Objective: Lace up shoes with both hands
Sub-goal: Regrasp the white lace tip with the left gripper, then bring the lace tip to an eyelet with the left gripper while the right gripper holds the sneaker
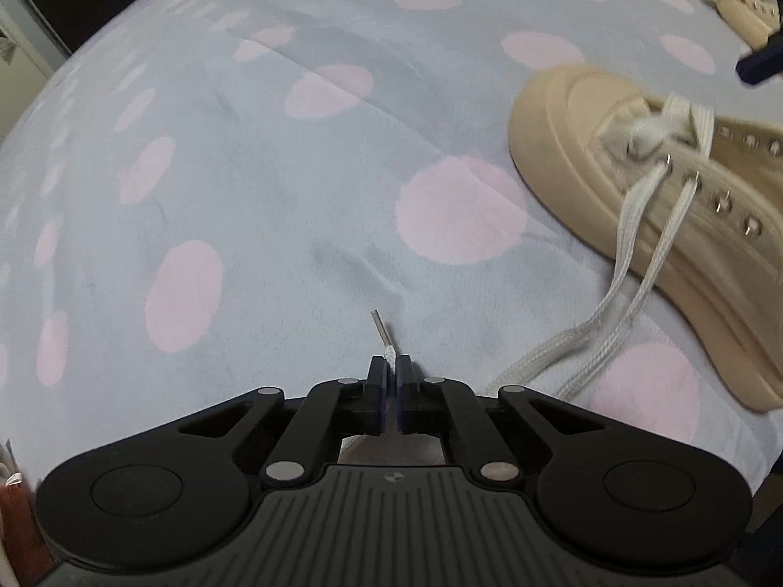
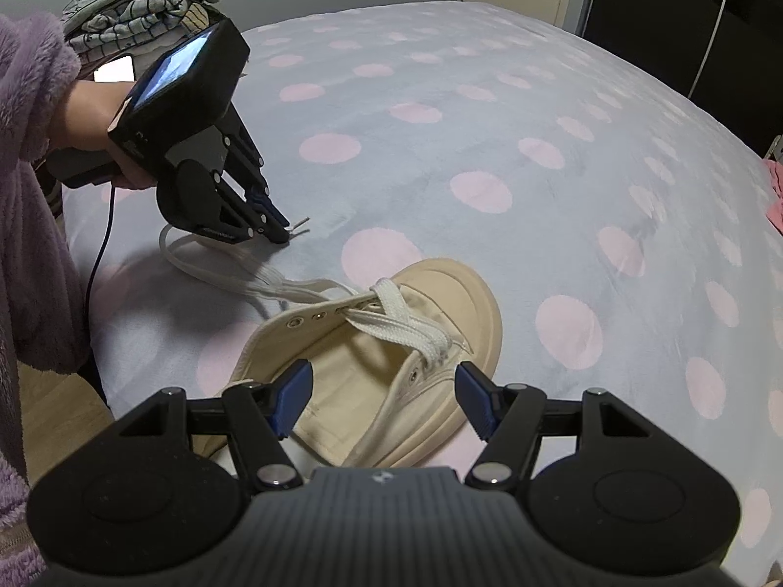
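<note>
Lace (image 1: 390, 353) end pinched in left tool (image 1: 390, 375).

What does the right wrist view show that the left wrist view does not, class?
Only the right wrist view shows the open right gripper over the shoe's opening, the person's hand and purple sleeve holding the left gripper, and folded clothes. Only the left wrist view shows a second shoe at the far corner. Both show the cream shoe on the dotted blanket, and the left gripper shut on the lace tip.
</note>
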The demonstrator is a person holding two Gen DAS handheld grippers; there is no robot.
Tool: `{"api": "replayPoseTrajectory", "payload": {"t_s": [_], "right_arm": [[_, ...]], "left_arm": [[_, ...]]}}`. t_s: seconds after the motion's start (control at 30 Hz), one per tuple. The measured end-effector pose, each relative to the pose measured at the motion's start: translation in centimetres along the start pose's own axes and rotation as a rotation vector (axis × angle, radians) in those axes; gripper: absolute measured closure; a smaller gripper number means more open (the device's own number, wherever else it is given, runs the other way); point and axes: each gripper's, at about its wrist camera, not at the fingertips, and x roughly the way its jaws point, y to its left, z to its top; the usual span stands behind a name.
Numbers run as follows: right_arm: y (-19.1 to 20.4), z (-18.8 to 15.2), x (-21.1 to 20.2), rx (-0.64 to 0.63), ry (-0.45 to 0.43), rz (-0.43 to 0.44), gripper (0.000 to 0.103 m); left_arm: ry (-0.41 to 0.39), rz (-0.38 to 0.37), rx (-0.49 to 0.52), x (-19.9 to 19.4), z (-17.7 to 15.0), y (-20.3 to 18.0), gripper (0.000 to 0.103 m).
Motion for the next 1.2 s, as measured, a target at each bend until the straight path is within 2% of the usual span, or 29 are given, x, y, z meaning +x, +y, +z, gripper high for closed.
{"api": "replayPoseTrajectory", "payload": {"t_s": [0.37,0.63,0.77,0.97,1.03,1.07,1.2], "right_arm": [[0.4,0.0,0.1,-0.022,0.006,-0.017,0.035],[0.3,0.2,-0.4,0.005,0.001,-0.021,0.038],[0.2,0.1,-0.6,0.014,0.001,-0.025,0.039],[0.1,0.2,-0.7,0.011,-0.004,-0.021,0.041],[-0.1,0.2,-0.6,0.027,0.006,-0.01,0.053],[-0.3,0.1,-0.6,0.039,0.011,-0.002,0.062],[-0.5,0.1,-0.5,0.055,0.015,-0.001,0.066]], "left_arm": [[-0.322,0.091,-0.084,-10.3,1.8,3.0,0.102],[-0.441,0.094,0.042,-14.1,1.9,-1.0,0.102],[-0.512,0.108,0.029,-15.2,2.7,-1.3,0.102],[-0.493,0.059,0.122,-14.9,2.8,-3.5,0.102],[-0.486,0.043,0.153,-14.8,2.8,-4.2,0.102],[-0.481,0.033,0.169,-14.7,2.8,-4.6,0.102],[-0.442,-0.019,0.242,-13.5,2.8,-7.1,0.102]]}}
